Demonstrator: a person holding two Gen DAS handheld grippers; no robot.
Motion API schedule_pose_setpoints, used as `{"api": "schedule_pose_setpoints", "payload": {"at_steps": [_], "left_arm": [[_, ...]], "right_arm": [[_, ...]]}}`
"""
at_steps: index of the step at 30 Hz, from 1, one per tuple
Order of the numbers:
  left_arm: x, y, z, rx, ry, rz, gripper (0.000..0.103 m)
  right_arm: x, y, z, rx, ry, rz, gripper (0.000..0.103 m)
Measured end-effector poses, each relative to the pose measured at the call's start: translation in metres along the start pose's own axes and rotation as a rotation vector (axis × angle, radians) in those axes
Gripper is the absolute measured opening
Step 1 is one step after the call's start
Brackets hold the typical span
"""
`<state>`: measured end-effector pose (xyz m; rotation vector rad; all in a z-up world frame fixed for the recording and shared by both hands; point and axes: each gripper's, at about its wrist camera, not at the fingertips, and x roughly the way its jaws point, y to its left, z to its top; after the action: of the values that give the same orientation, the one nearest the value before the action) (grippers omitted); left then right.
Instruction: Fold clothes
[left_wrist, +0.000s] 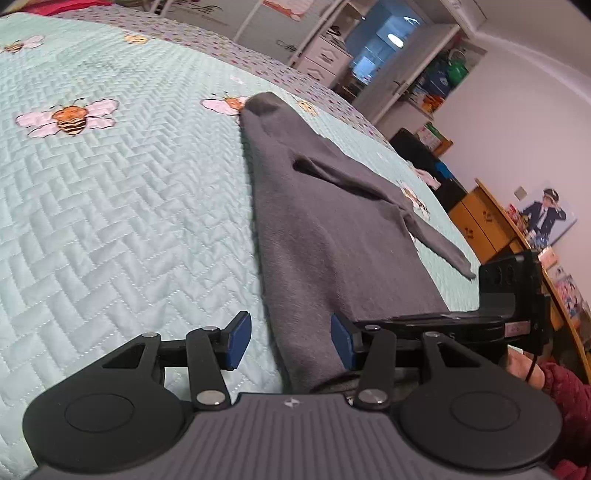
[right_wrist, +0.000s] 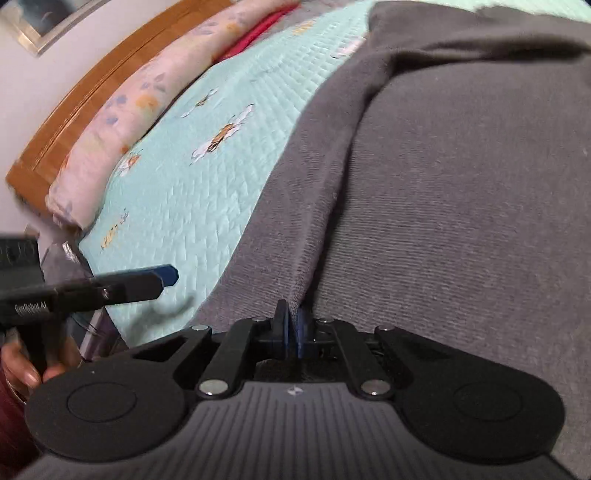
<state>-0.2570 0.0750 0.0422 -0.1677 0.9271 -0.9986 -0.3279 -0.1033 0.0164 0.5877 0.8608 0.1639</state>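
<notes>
Folding is under way but far from finished, as we read it. We have 1 grey garment (left_wrist: 332, 236), a soft knit top, lying on the bed (left_wrist: 110, 206) over a mint quilt with bees stitched on it. Seen from the left wrist, its body stretches away from us in a long strip, with a sleeve (left_wrist: 436, 236) trailing off its far right side onto the quilt; a flap of cloth lies doubled across its middle, so we judge that at least 1 side has been turned in, though we cannot tell how many layers lie there. Our right tool (right_wrist: 293, 334) is pinched tight on a ridge of the grey cloth at the near hem, the fabric rising in a crease straight out from between its pads. Our left tool (left_wrist: 291, 341) stands about half wide, with the near left edge of the garment lying between its blue pads (left_wrist: 240, 341); the pads do not press on the cloth, so we count nothing as gripped there yet. In the right wrist view this left tool (right_wrist: 162, 277) reaches in from the side over the quilt, just beside the garment's edge. What remains, by our judgement, is to take hold on the left, tuck the loose sleeve, and bring the length over itself into a compact stack.
</notes>
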Motion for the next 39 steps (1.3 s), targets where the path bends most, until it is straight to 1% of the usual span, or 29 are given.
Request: {"api": "schedule_pose_setpoints", "payload": {"at_steps": [2, 6, 8, 10, 12, 13, 15, 16, 17, 18, 19, 20, 21, 24, 26, 28, 32, 35, 36, 37, 38, 39], "left_arm": [[0.001, -0.007, 0.002, 0.030, -0.002, -0.004, 0.050], [0.012, -0.026, 0.011, 0.094, -0.006, -0.061, 0.051], [0.026, -0.036, 0.013, 0.142, 0.012, -0.072, 0.051], [0.043, -0.042, 0.009, 0.173, 0.057, -0.076, 0.051], [0.060, -0.043, 0.002, 0.200, 0.120, -0.060, 0.050], [0.066, -0.042, -0.002, 0.207, 0.143, -0.043, 0.049], [0.068, -0.037, -0.006, 0.204, 0.138, -0.045, 0.049], [0.067, -0.036, -0.007, 0.200, 0.133, -0.051, 0.050], [0.068, -0.035, -0.006, 0.198, 0.135, -0.054, 0.050], [0.068, -0.034, -0.005, 0.197, 0.138, -0.057, 0.050], [0.069, -0.034, -0.004, 0.195, 0.141, -0.060, 0.050], [0.069, -0.033, -0.004, 0.194, 0.143, -0.063, 0.050], [0.070, -0.033, -0.003, 0.194, 0.144, -0.064, 0.050], [0.071, -0.033, -0.003, 0.198, 0.149, -0.067, 0.050], [0.071, -0.033, -0.003, 0.206, 0.152, -0.067, 0.050], [0.072, -0.033, -0.002, 0.208, 0.154, -0.069, 0.050], [0.074, -0.027, 0.000, 0.185, 0.157, -0.090, 0.050], [0.075, -0.025, 0.000, 0.174, 0.159, -0.100, 0.050], [0.075, -0.025, 0.000, 0.174, 0.160, -0.101, 0.050], [0.074, -0.025, 0.000, 0.174, 0.161, -0.102, 0.050], [0.074, -0.026, 0.000, 0.174, 0.161, -0.102, 0.050], [0.073, -0.026, -0.001, 0.174, 0.162, -0.103, 0.050]], "right_arm": [[-0.003, 0.001, -0.001, -0.027, -0.007, -0.010, 0.003], [-0.011, 0.008, 0.001, -0.083, -0.023, -0.028, 0.003], [-0.015, 0.010, 0.001, -0.123, -0.038, -0.048, 0.003], [-0.012, 0.008, -0.002, -0.138, -0.028, -0.065, 0.003], [-0.011, -0.004, -0.005, -0.057, -0.024, -0.025, 0.003], [-0.013, -0.014, -0.003, 0.009, -0.025, 0.008, 0.004], [-0.016, -0.034, 0.000, 0.144, -0.026, 0.073, 0.006], [-0.018, -0.045, 0.002, 0.211, -0.026, 0.106, 0.012], [-0.022, -0.055, 0.005, 0.273, -0.052, 0.132, 0.019], [-0.024, -0.064, 0.008, 0.323, -0.076, 0.159, 0.030], [-0.023, -0.070, 0.014, 0.362, -0.094, 0.181, 0.037], [-0.021, -0.077, 0.020, 0.399, -0.112, 0.203, 0.037], [-0.020, -0.083, 0.026, 0.437, -0.129, 0.225, 0.037], [0.001, -0.094, 0.052, 0.490, -0.143, 0.250, 0.037], [0.020, -0.100, 0.064, 0.536, -0.130, 0.277, 0.037], [0.041, -0.099, 0.079, 0.572, -0.094, 0.326, 0.037], [0.056, -0.102, 0.082, 0.673, -0.095, 0.397, 0.037], [0.062, -0.118, 0.074, 0.792, -0.123, 0.494, 0.037], [0.063, -0.117, 0.075, 0.783, -0.125, 0.497, 0.036], [0.063, -0.117, 0.076, 0.773, -0.127, 0.499, 0.028], [0.061, -0.114, 0.077, 0.741, -0.135, 0.470, 0.022], [0.055, -0.109, 0.079, 0.693, -0.154, 0.429, 0.011]]}}
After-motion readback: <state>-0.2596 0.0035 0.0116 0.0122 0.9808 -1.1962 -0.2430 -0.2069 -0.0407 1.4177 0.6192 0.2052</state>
